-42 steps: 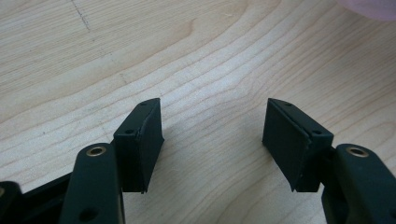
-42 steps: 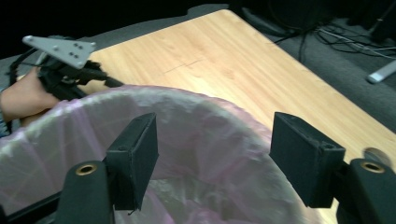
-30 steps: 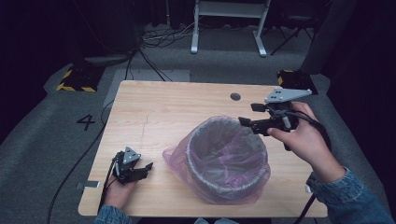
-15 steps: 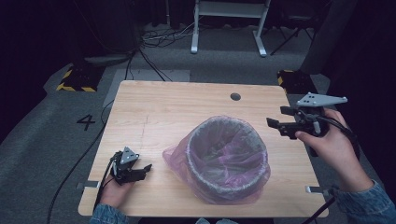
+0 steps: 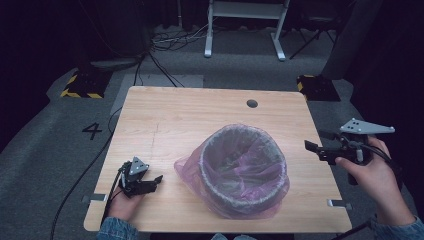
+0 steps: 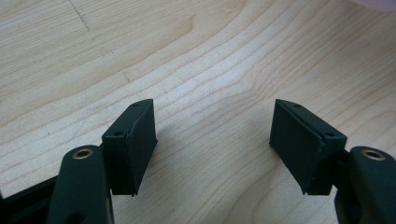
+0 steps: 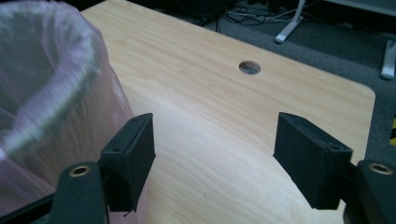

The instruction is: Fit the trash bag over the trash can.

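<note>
— Both grippers gaped, holding nothing?
— Yes. The left gripper [image 5: 159,178], jaws just opened, sat left of the bag-lined bin [image 5: 243,169]; the right gripper [image 5: 310,146] hovered just right of it.

A single dark numeral "4" [image 5: 92,131] was marked on the grey carpeted floor [image 5: 45,150], just left of the light wooden table [image 5: 190,120], and it read upright in the high view. No other text, label or brand could be read, neither on the table nor in the two gripper views.
</note>
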A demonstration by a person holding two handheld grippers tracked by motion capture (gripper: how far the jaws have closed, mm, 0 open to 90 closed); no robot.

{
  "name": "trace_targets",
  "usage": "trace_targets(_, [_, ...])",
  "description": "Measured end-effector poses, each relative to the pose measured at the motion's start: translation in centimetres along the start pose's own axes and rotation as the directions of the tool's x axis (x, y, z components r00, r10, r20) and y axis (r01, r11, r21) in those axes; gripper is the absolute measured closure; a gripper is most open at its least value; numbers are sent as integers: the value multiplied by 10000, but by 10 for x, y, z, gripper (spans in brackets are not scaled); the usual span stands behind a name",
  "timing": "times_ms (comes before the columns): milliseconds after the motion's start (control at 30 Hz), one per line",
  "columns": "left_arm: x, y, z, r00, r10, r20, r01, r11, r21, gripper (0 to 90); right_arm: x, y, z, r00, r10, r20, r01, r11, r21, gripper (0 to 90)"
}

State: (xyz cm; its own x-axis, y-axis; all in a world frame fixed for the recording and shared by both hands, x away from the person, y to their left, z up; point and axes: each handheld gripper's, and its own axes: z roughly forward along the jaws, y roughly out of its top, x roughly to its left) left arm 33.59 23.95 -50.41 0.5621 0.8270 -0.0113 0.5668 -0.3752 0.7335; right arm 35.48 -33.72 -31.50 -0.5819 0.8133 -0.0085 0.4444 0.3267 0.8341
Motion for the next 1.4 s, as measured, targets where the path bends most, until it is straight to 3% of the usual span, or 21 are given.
trace_targets(267, [0, 0, 0, 10000, -43, -21, 43, 10000, 5, 312, -10, -41, 17, 9995, 322, 64, -325, 9981, 532, 291])
trace_targets(567, [0, 0, 0, 10000, -42, -20, 42, 10000, 6, 312, -14, -74, 33, 9985, 458, 297, -475, 9971, 602, 280])
trace_targets(900, [0, 0, 0, 10000, -45, -28, 45, 10000, -9, 312, -6, -106, 42, 9984, 315, 476, -336, 9985, 428, 271])
trace_targets(967, [0, 0, 0, 10000, -47, -27, 47, 10000, -9, 312, -4, -113, 42, 9980, 328, 533, -344, 9990, 301, 270])
trace_targets(1067, [0, 0, 0, 10000, -45, -30, 45, 10000, -11, 312, 1, -122, 43, 9974, -4, 721, 5, 10000, -17, 270])
trace_targets(1167, [-1, 0, 0, 10000, -55, -41, 55, 10000, -11, 311, 4, -132, 46, 9976, 128, 683, -117, 9998, -167, 270])
trace_targets(1400, [-1, 0, 1, 10000, -71, -54, 71, 10000, -19, 311, 2, -155, 59, 9972, 164, 724, -197, 9988, 454, 257])
